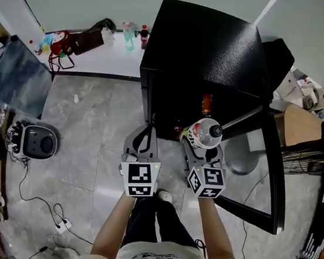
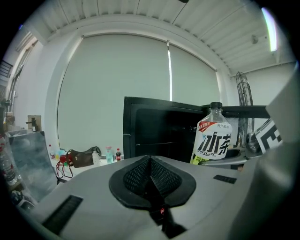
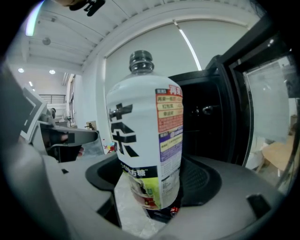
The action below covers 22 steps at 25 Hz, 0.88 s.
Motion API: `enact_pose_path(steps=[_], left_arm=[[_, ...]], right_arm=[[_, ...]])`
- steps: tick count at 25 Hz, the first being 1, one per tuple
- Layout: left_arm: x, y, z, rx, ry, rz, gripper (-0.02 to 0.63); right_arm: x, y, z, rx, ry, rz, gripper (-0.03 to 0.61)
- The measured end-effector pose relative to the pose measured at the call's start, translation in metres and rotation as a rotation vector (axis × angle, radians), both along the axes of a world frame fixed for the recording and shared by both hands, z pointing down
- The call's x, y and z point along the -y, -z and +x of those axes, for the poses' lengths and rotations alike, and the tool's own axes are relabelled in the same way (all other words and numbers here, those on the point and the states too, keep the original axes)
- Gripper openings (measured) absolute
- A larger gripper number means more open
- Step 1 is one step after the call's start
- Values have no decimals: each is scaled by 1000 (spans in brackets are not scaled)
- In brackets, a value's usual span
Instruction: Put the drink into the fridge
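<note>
1. Our right gripper (image 1: 204,154) is clamping its wide-set jaws on the drink bottle (image 1: 206,132), holding it upright near the centre of the frame.
2. Our left gripper (image 1: 144,136) is hovering just left of it, jaws pressed together and empty.
3. We are holding the bottle before the black fridge (image 1: 208,49), whose door (image 1: 270,170) is standing open at right.

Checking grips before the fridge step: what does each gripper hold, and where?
The right gripper clamps the drink bottle by its lower body; the left gripper is shut, holding nothing.
</note>
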<state>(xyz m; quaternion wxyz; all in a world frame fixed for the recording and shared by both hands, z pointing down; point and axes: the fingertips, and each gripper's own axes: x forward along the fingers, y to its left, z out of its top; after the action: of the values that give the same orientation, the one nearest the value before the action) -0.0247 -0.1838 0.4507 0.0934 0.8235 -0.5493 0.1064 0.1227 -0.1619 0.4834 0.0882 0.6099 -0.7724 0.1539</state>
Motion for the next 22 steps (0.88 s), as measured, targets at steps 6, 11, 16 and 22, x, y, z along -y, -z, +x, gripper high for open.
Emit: enact_pose_path(steps=[6,11,16,22], left_arm=[[0,-19,7,2,-10,-1,5],[-5,-40,10,5,-12,-18,5],[-5,-56,13,2,-11,-25,5],[-2,-73,11,6,-6,-26,5]], right_arm=[[13,-32,2,0,7,-18,367],[23,-58,2,10,17,-30,367],[41,-82,9,27,6,-39,365],[61,-113,14,7,-1,-68,364]])
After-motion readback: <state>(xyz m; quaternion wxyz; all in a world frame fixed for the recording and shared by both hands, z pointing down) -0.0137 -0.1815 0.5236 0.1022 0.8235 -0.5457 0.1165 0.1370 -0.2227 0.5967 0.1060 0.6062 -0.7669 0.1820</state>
